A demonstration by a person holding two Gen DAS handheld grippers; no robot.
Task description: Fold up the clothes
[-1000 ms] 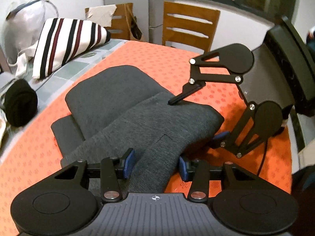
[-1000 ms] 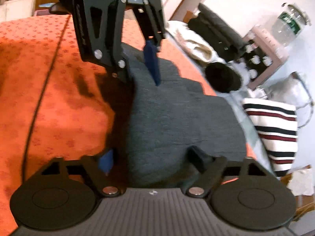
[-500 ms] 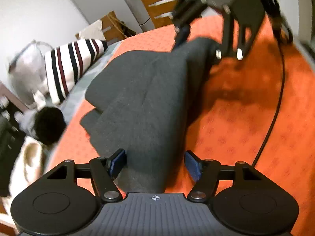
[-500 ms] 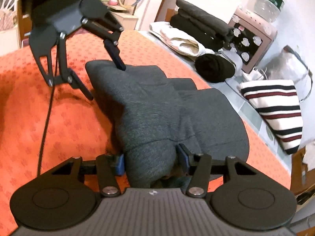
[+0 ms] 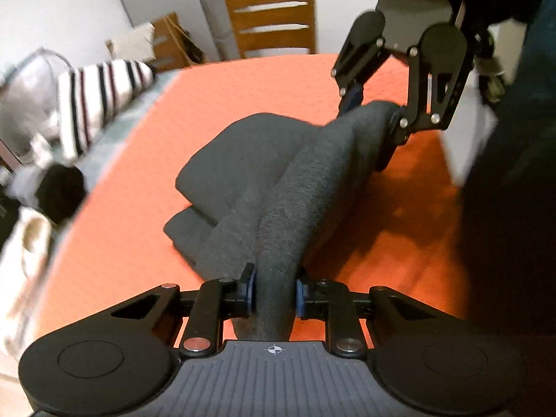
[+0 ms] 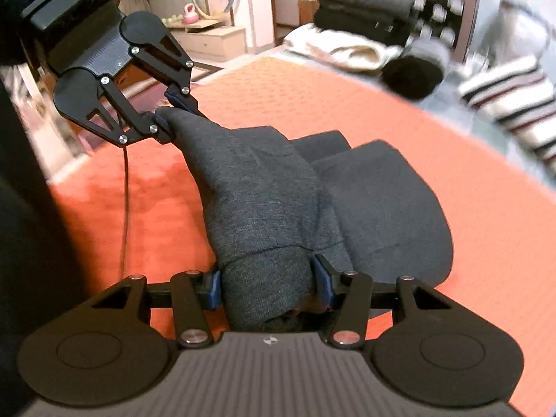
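Note:
A dark grey garment (image 5: pixel 278 173) lies partly folded on the orange tablecloth (image 5: pixel 215 104). My left gripper (image 5: pixel 275 293) is shut on one bunched end of it and lifts it off the cloth. My right gripper (image 6: pixel 269 286) is shut on the other bunched end (image 6: pixel 267 288). The raised edge stretches between the two grippers, while the rest of the garment (image 6: pixel 385 201) rests on the table. Each gripper shows in the other's view: the right one (image 5: pixel 373 113) at the far end, the left one (image 6: pixel 168 118) at upper left.
A striped folded garment (image 5: pixel 93 104), a black rolled item (image 5: pixel 60 193) and pale cloth (image 6: pixel 347 48) sit along the table's far side. A wooden chair (image 5: pixel 274 17) stands behind the table. A thin black cable (image 6: pixel 124 201) hangs over the orange cloth.
Both grippers have closed on the garment's ends and lifted that edge off the table. The garment now hangs stretched between them.

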